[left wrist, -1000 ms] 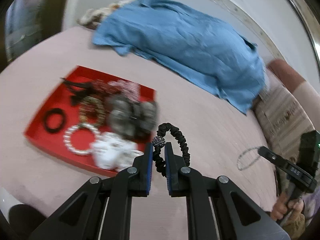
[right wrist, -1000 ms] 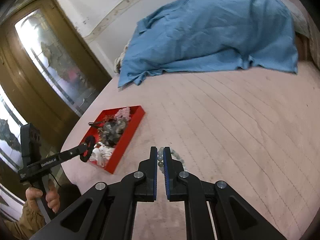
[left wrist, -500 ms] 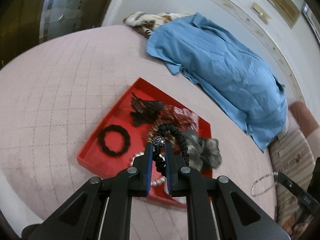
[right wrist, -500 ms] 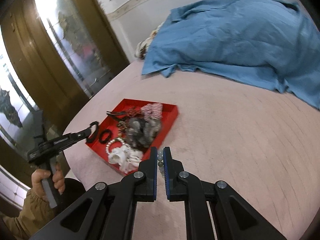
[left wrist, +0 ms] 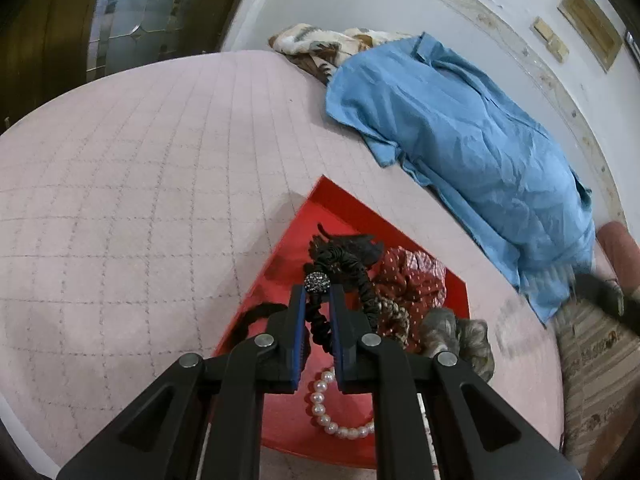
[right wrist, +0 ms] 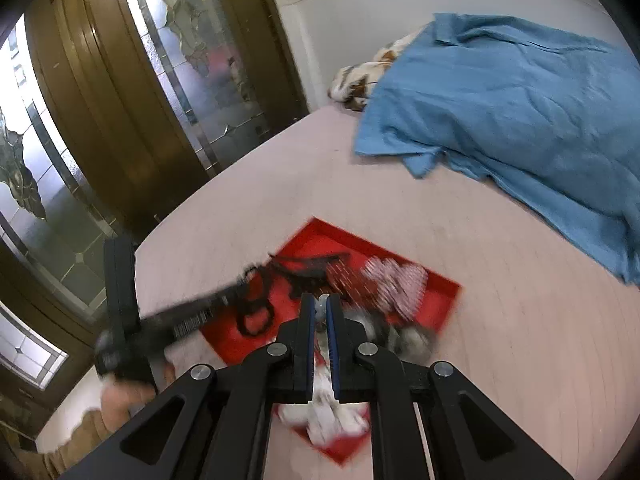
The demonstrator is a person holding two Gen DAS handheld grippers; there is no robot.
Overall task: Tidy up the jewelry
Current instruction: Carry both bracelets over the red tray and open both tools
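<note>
- My left gripper [left wrist: 318, 304] is clamped on a black scrunchie hair tie [left wrist: 340, 276] and hangs over the red tray [left wrist: 296, 232]. Best move from here, I judge: lower until the loop nearly rests on a bare patch of tray floor, then part the jaws; dropping from height risks it bouncing onto the pink quilted bedspread [left wrist: 140, 184].
- Bare red shows toward the tray's far corner and along its left side; I'd aim there, not onto the pile.
- My right gripper [right wrist: 319, 312] has its jaws pressed together on a pale beaded strand [right wrist: 321, 310], only a few beads showing between the pads. It is also above the tray. I'd let the left release first so the two tools don't collide.
- The hair tie: ruched black fabric, thin loop, one sparkly dark bead [left wrist: 317, 282] sitting just above the fingertips. Soft and limp, so it should fall free without snagging.
- Already in the tray: a pearl bracelet [left wrist: 332, 412], a red patterned scrunchie [left wrist: 412, 280], a grey scrunchie [left wrist: 460, 332], a second black band [left wrist: 256, 314] partly hidden by my left jaw.
- Right view is motion-blurred; the white item [right wrist: 332, 420] near the tray's front I can't identify.
- A blue shirt [left wrist: 460, 128] lies well apart, out of play.
</note>
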